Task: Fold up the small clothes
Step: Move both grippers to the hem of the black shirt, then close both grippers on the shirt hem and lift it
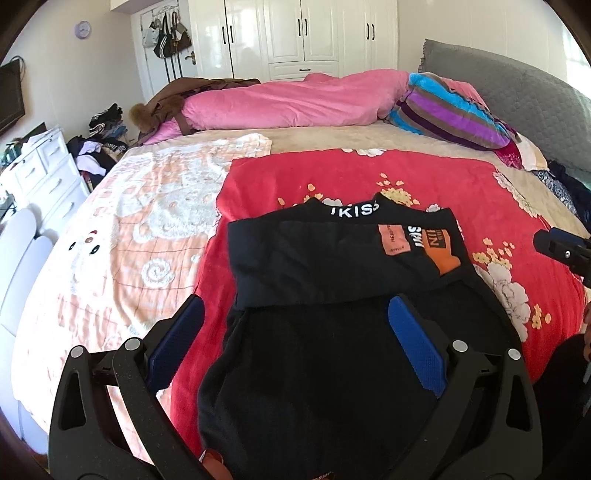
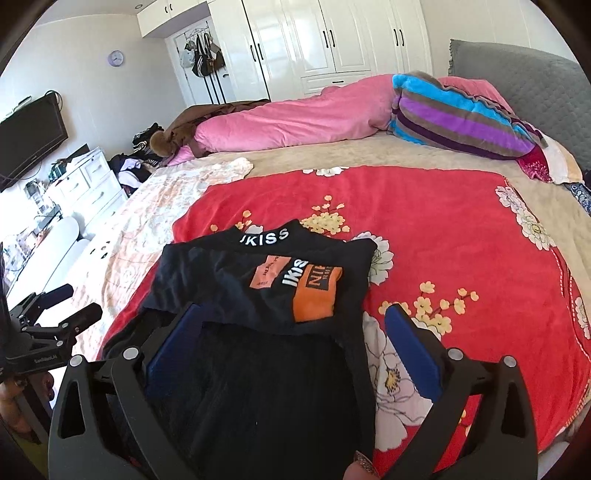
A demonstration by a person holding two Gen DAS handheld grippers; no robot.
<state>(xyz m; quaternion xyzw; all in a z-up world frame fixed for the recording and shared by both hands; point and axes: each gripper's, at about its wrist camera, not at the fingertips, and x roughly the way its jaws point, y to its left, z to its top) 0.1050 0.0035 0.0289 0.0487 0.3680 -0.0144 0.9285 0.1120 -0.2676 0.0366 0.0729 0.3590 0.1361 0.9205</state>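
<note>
My left hand-held gripper (image 1: 295,332) hangs over the near part of the black garment (image 1: 332,295) with its blue pads spread wide and nothing pinched; the cloth lies flat beneath the gap. My right hand-held gripper (image 2: 291,343) is likewise spread as wide as it goes, empty, above the garment's right half.

The black garment lies on the red flowered blanket (image 1: 406,177) near the bed's front edge, its upper part folded down over the lower so the white-lettered waistband and the orange patches face up. The fold's lower edge runs straight across, just in front of my fingertips. The garment's left edge sits close to the red blanket's left border, where the peach towel blanket (image 1: 147,221) begins; to its right the red blanket stretches open and bare as far as the bed's side.

Beyond the garment the bed surface is flat and free up to the pink duvet (image 1: 295,99) and the striped blanket (image 1: 450,114) bunched by the grey headboard (image 1: 517,81). A brown coat (image 1: 177,96) lies at the duvet's far left end. Left of the bed stand white drawers (image 1: 48,173), with a heap of clothes (image 1: 99,147) on the floor behind them, and white wardrobes (image 1: 295,33) line the far wall.
</note>
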